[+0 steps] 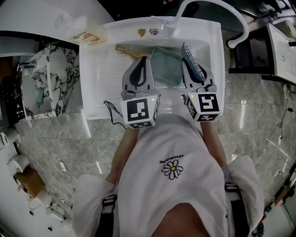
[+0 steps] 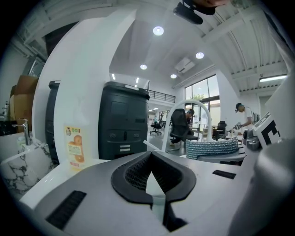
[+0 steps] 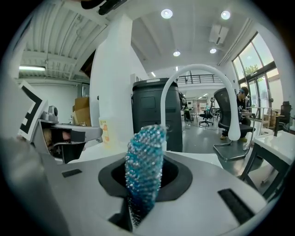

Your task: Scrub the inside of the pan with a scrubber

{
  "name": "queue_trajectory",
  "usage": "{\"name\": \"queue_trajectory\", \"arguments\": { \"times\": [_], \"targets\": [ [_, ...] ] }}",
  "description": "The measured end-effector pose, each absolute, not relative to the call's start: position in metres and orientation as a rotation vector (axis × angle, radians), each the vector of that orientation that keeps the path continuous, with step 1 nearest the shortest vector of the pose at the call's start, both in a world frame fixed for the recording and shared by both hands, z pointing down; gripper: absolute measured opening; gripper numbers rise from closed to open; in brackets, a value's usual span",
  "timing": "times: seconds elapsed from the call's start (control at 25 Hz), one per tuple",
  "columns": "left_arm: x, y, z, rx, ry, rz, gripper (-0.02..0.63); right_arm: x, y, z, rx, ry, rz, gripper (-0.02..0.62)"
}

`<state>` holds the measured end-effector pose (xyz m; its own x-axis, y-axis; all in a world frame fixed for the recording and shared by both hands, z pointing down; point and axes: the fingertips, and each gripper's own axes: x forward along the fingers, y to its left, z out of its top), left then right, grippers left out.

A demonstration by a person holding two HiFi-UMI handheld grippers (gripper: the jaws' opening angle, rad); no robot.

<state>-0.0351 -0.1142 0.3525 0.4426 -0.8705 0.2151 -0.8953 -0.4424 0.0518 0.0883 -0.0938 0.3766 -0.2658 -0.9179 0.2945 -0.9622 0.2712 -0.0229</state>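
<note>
Scrubber [image 3: 145,161], a blue beaded pad, stands upright between the jaws of the right hand-held gripper [image 3: 145,186], which pinch its lower part. From the head view it sits over the right side of the white sink [image 1: 92,69], just beside the right edge of the pan [image 1: 164,65]. The pan, pale green and square, lies in the basin toward the back edge, with its golden handle [image 1: 128,51] reaching to the back left. The left hand-held gripper [image 2: 151,159] is over the pan's left edge with its jaws pressed together at the tips; I can make out nothing gripped between them. A white faucet [image 1: 222,9] arches over the sink's back right corner.
</note>
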Motion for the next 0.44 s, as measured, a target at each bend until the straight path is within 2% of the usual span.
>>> {"name": "queue_trajectory", "arguments": {
  "times": [0.44],
  "targets": [
    [-0.0329,-0.1130,0.3539,2.537,-1.570,0.256,0.017,0.0922,-0.0934,0.3737,1.750,-2.319,0.276,0.057]
  ]
}}
